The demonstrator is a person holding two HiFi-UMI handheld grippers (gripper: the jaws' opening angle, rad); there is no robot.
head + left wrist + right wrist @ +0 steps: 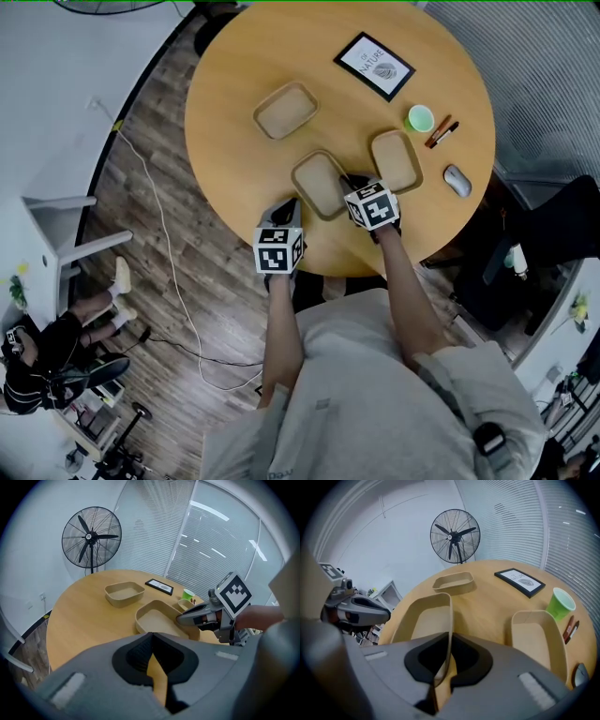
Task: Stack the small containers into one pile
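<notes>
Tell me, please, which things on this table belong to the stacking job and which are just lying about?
Part of the job: middle container, clamped at its wall by the right gripper; far container; right-hand container.

Just lying about: framed picture; green cup; pens; computer mouse.

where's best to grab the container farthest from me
Probably pinch the far container by its near long wall at the rim, one jaw inside and one outside, coming down from above: it's open-topped, empty, thin-walled and stands alone.
</notes>
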